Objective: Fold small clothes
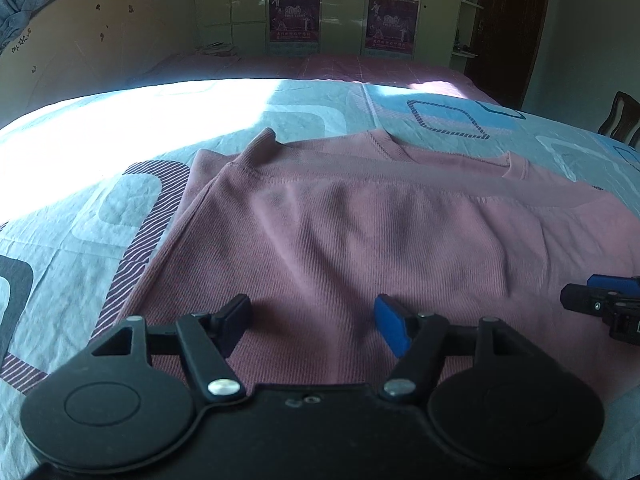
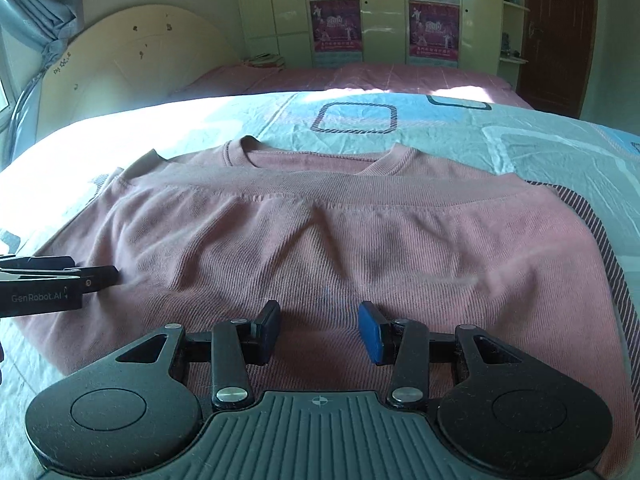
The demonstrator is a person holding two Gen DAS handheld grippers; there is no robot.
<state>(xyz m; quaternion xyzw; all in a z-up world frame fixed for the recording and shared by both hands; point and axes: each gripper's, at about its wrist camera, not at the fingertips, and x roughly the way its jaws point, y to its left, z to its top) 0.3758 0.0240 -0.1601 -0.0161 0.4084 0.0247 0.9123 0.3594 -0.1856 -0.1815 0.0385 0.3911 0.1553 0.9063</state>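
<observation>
A pink ribbed sweater [image 1: 360,232] [image 2: 320,240] lies flat on the bed, its lower half folded up so that the hem band [image 2: 320,188] rests just below the collar [image 2: 320,156]. A sleeve end [image 1: 264,136] pokes out at the far left. My left gripper [image 1: 312,316] hovers open over the near folded edge on the left, nothing between its fingers. My right gripper [image 2: 320,320] stands open over the same edge further right, also with nothing in it. Each gripper shows in the other's view: the right gripper [image 1: 596,300] and the left gripper [image 2: 92,276].
The bed cover [image 1: 100,208] is light blue with square patterns, sunlit at the far left. A pink sheet [image 2: 360,76] covers the far part. Behind stand a pale headboard [image 1: 80,40], a wardrobe with posters [image 1: 296,8], a dark door [image 1: 508,20] and a wooden chair [image 1: 620,116].
</observation>
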